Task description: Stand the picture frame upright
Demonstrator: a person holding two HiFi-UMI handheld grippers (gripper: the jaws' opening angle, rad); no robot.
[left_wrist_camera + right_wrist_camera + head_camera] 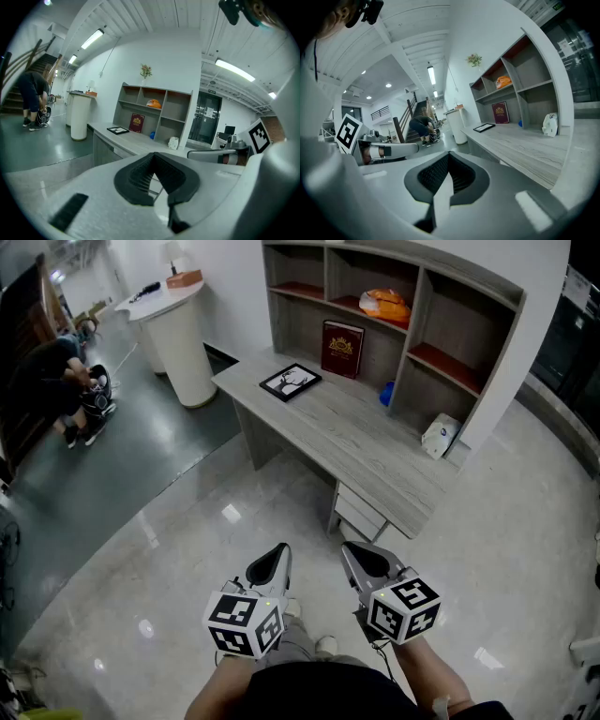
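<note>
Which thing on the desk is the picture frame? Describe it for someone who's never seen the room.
Find the long grey wood desk with the open shelf unit along its back. Near the desk's left end in the head view, the picture frame lies flat on the desktop, just in front of the upright dark red book. It is the only flat, black-bordered item, with a white picture inside.

Left gripper [155, 157], fingers [136, 179] together and empty, with the picture frame [117, 130] flat on the grey desk [136, 144] beyond
</note>
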